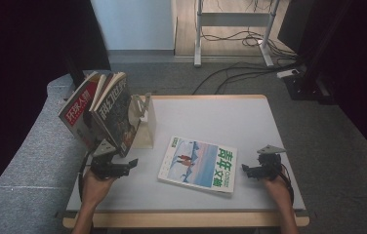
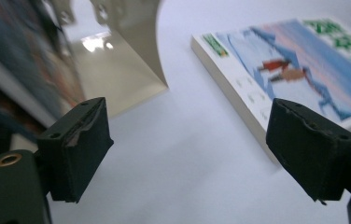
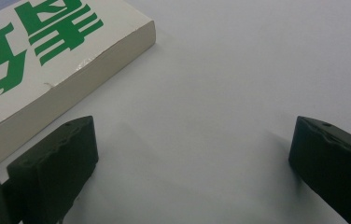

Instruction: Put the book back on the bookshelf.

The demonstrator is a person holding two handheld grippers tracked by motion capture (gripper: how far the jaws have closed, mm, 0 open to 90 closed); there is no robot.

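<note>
Black claws [image 1: 132,165], grey three-cornered plates, trailing cables

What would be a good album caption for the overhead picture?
Open tongs in each hand flank a flat magazine; two more lean against a bookend.

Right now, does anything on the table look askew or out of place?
Yes. Two magazines in the cream bookend lean hard left, overhanging the table edge. A third magazine lies flat and skewed. Both tongs are open and empty.

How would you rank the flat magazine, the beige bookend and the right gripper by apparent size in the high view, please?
1. flat magazine
2. beige bookend, partly hidden by upright magazines
3. right gripper
</note>
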